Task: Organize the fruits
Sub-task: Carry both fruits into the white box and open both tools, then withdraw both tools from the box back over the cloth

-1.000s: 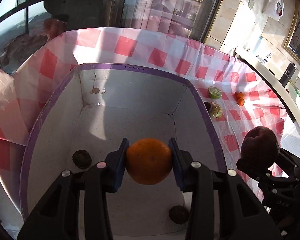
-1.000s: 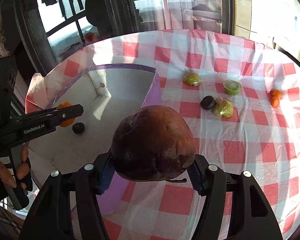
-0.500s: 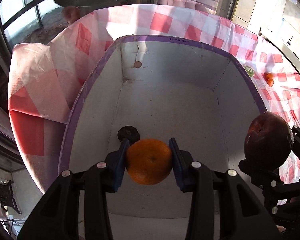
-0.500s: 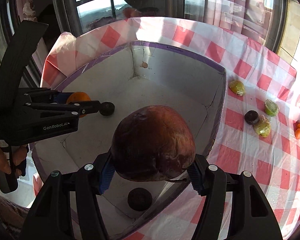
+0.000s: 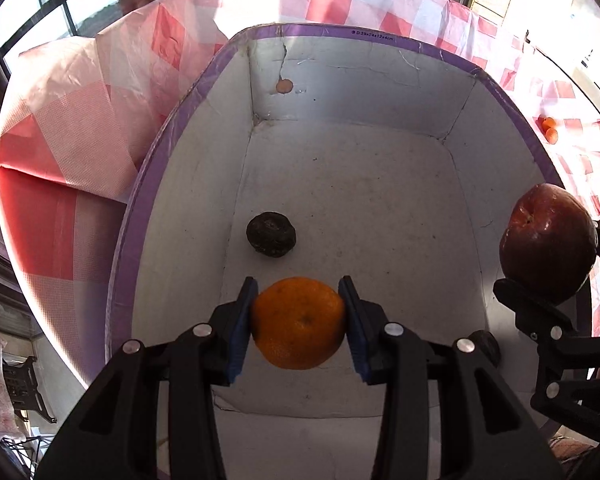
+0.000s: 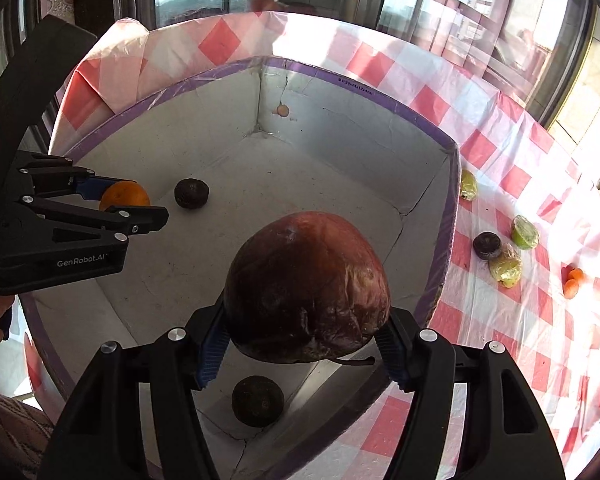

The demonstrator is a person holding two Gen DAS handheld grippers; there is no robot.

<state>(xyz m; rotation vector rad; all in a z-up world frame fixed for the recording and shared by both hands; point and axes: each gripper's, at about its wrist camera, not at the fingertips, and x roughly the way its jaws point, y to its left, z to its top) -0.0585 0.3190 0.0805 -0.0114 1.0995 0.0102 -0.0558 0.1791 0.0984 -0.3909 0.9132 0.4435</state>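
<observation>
— Well, both fruits are over the box now. The left gripper has the orange pinched across its middle, pads on either side, hanging above the floor near the left wall.

— And the right?

— The right gripper carries the big dark red fruit above the near right corner. Its jaws are opening, though the fruit sits between the pads and I see no gap yet.

— How would you say they handle?

— The orange looks firm and light, with a dimpled skin that should grip well — round, though, so I'd expect it to roll once let go. The red one looks heavy and waxy, with wrinkled skin; I'd guess it bruises if dropped. Taking it at its widest girth, as here, seems right.

— What's the floor like?

— White cardboard, scuffed, flat, purple tape on the rim. Two small dark fruits lie in it — one by the left wall, one in the near right corner, under the red fruit.

— And around?

— Red-checked cloth on the table, more fruits beyond the box's right edge, windows behind.
</observation>
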